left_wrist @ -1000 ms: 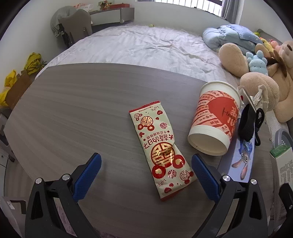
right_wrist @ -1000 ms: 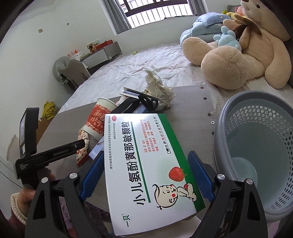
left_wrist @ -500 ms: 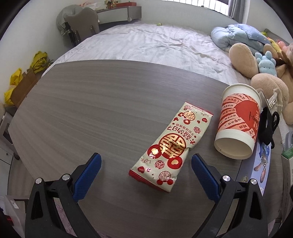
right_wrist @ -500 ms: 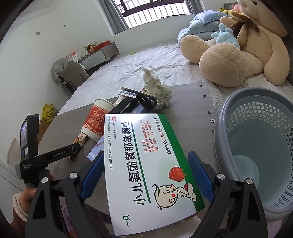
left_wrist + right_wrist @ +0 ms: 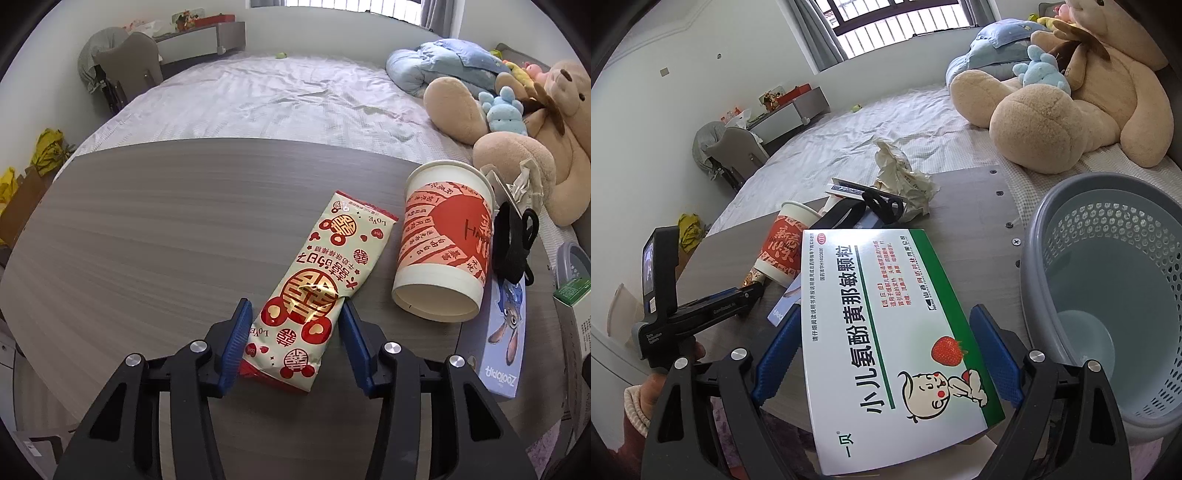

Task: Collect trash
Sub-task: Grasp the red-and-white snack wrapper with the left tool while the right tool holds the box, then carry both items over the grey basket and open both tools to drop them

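Note:
A cream and red snack wrapper (image 5: 332, 251) lies on the round grey wooden table (image 5: 147, 221). My left gripper (image 5: 295, 310) has its jaws closing on the wrapper's near end; both blue pads touch its edges and the foil buckles between them. A red and white paper cup (image 5: 443, 240) lies on its side just right of the wrapper. My right gripper (image 5: 884, 317) is shut on a white and green medicine box (image 5: 886, 295), held above the table edge beside a grey perforated basket (image 5: 1052, 221).
A crumpled paper (image 5: 905, 177), a black strap (image 5: 849, 210) and a blue Zootopia booklet (image 5: 506, 325) lie by the cup. Behind the table is a bed with a large teddy bear (image 5: 1052, 110). A hand (image 5: 665, 384) holds the left tool.
The left gripper's jaws went from wide open to closed in around the wrapper's near end. The wrapper now lies angled up to the right. The right gripper and box have not moved.

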A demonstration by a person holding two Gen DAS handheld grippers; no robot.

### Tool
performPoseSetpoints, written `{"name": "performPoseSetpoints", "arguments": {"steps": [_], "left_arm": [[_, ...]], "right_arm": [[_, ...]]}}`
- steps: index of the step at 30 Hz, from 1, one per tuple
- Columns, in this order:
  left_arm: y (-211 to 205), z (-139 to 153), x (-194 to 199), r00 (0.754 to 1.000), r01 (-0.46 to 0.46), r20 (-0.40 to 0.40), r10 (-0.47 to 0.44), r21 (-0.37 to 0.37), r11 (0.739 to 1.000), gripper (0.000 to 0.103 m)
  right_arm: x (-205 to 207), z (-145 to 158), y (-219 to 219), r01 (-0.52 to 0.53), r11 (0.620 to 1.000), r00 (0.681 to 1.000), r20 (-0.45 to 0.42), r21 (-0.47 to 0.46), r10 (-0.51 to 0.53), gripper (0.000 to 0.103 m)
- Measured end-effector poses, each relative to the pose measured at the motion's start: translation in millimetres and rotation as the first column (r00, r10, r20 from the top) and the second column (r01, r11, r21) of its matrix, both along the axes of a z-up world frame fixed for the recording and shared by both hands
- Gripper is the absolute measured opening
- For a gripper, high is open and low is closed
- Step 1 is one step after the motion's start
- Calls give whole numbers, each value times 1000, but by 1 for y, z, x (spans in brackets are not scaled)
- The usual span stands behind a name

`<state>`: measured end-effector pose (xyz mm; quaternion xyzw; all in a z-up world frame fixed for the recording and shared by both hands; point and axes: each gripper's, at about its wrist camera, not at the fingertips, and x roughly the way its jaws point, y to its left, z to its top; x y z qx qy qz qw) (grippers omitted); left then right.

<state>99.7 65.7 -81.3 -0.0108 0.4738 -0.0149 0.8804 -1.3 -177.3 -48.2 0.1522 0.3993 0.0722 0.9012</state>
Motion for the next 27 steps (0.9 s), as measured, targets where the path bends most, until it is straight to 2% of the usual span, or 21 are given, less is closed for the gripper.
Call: {"name": "performPoseSetpoints", "arguments": {"steps": [1, 2, 8, 15, 22, 27], "left_arm": [[0, 1, -1, 1000, 2, -1, -2, -4, 1000, 38], [1, 1, -2, 1000, 6, -4, -6, -9, 1000, 35], [8, 12, -14, 1000, -8, 5, 8, -23, 1000, 32], [4, 47, -32, 997, 8, 78, -5, -31, 999, 32], [-44, 82, -46, 982, 135, 143, -126, -56, 989, 32], [-104, 96, -50, 952, 274, 165, -259, -73, 959, 32]], "right_arm": [[0, 0, 0, 1, 1000, 1000, 0, 0, -1, 86], [0, 0, 0, 1, 1000, 1000, 1, 0, -1, 86], [-3, 2, 0, 4, 1000, 1000, 11, 3, -4, 86], [-7, 8, -7, 14, 1000, 999, 33, 18, -15, 86], [-19, 22, -32, 76, 997, 994, 77, 15, -77, 86], [-36, 29, -73, 177, 984, 980, 94, -9, -175, 86]]}}
